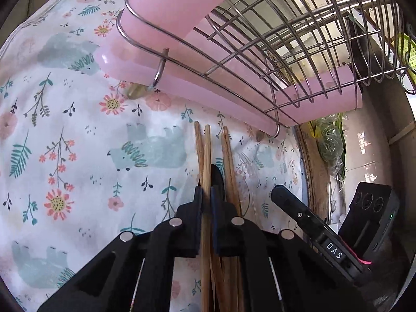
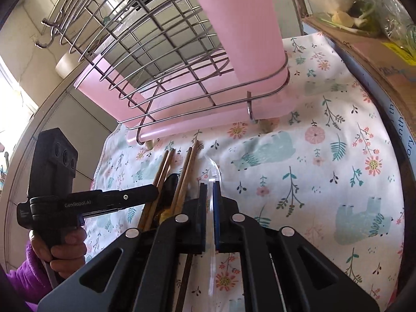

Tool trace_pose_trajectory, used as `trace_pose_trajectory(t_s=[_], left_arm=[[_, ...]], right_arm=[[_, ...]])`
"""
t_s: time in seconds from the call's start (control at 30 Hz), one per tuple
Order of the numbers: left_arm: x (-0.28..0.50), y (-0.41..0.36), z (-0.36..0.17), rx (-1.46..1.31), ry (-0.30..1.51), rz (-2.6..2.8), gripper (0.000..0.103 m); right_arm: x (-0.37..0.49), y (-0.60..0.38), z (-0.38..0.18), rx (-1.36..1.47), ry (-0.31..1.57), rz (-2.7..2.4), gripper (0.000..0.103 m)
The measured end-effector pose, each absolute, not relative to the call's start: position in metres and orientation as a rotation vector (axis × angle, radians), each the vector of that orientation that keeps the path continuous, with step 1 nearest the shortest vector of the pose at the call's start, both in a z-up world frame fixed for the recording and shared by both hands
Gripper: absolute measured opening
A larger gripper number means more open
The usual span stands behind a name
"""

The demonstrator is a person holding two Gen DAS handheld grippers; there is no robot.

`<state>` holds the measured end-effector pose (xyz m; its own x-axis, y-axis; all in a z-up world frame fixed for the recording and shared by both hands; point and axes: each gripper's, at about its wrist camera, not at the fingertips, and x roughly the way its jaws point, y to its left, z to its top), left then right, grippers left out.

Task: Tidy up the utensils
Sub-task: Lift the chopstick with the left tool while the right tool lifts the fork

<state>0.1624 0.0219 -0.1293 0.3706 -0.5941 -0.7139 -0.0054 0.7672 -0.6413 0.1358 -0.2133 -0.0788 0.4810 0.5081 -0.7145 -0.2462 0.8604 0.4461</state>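
Note:
My left gripper point(image 1: 206, 189) is shut on one wooden chopstick point(image 1: 207, 156), which points toward the wire utensil rack point(image 1: 260, 52). Several other chopsticks point(image 1: 230, 161) and a black spoon point(image 1: 217, 176) lie under it on the floral cloth point(image 1: 78, 130). My right gripper point(image 2: 210, 187) is shut on a clear plastic utensil point(image 2: 214, 171), whose curved tip sticks out ahead. The chopsticks point(image 2: 187, 171) and black spoon point(image 2: 170, 184) lie just left of it. The rack point(image 2: 161, 46), with pink plastic holders point(image 2: 244, 33) inside, stands just beyond both grippers.
The left gripper point(image 2: 145, 195), held by a hand in a purple sleeve point(image 2: 23, 280), shows in the right wrist view. The right gripper point(image 1: 279, 192) shows in the left wrist view. A cardboard box point(image 2: 364, 49) with vegetables sits past the cloth's edge.

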Motion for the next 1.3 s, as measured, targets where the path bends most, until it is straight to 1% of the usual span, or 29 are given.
trace_pose_trajectory(t_s=[0.17, 0.27, 0.43, 0.5, 0.57, 0.63, 0.67, 0.8, 0.9, 0.93, 0.97, 1.07, 1.3], left_arm=[[0.155, 0.026, -0.117, -0.599, 1.111, -0.386, 0.006], [0.149, 0.029, -0.104, -0.545, 1.080, -0.350, 0.006], [0.142, 0.033, -0.094, -0.510, 1.049, -0.320, 0.006], [0.141, 0.034, -0.092, -0.508, 1.046, -0.320, 0.006], [0.139, 0.035, -0.092, -0.499, 1.042, -0.316, 0.006], [0.139, 0.036, -0.092, -0.494, 1.042, -0.317, 0.006], [0.133, 0.048, -0.092, -0.495, 1.042, -0.319, 0.006], [0.133, 0.048, -0.090, -0.506, 1.040, -0.332, 0.006], [0.131, 0.052, -0.088, -0.514, 1.036, -0.337, 0.006], [0.130, 0.053, -0.087, -0.511, 1.033, -0.329, 0.006], [0.130, 0.054, -0.086, -0.499, 1.029, -0.319, 0.006], [0.129, 0.055, -0.083, -0.454, 1.019, -0.290, 0.006], [0.134, 0.055, -0.099, -0.436, 1.067, -0.238, 0.007]], right_arm=[[0.134, -0.218, -0.078, 0.310, 0.963, 0.471, 0.005], [0.132, -0.225, -0.077, 0.315, 0.967, 0.465, 0.005], [0.140, -0.225, -0.080, 0.320, 1.023, 0.439, 0.006], [0.145, -0.219, -0.081, 0.319, 1.042, 0.449, 0.010], [0.147, -0.213, -0.080, 0.309, 1.045, 0.457, 0.030], [0.150, -0.206, -0.078, 0.288, 1.032, 0.459, 0.037], [0.151, -0.202, -0.077, 0.270, 1.027, 0.456, 0.037], [0.158, -0.190, -0.080, 0.193, 1.022, 0.432, 0.037], [0.164, -0.187, -0.089, 0.197, 1.035, 0.427, 0.035], [0.165, -0.189, -0.091, 0.207, 1.034, 0.423, 0.021], [0.165, -0.190, -0.092, 0.215, 1.035, 0.419, 0.010], [0.165, -0.193, -0.094, 0.236, 1.031, 0.416, 0.004], [0.156, -0.215, -0.088, 0.254, 1.001, 0.419, 0.004]])
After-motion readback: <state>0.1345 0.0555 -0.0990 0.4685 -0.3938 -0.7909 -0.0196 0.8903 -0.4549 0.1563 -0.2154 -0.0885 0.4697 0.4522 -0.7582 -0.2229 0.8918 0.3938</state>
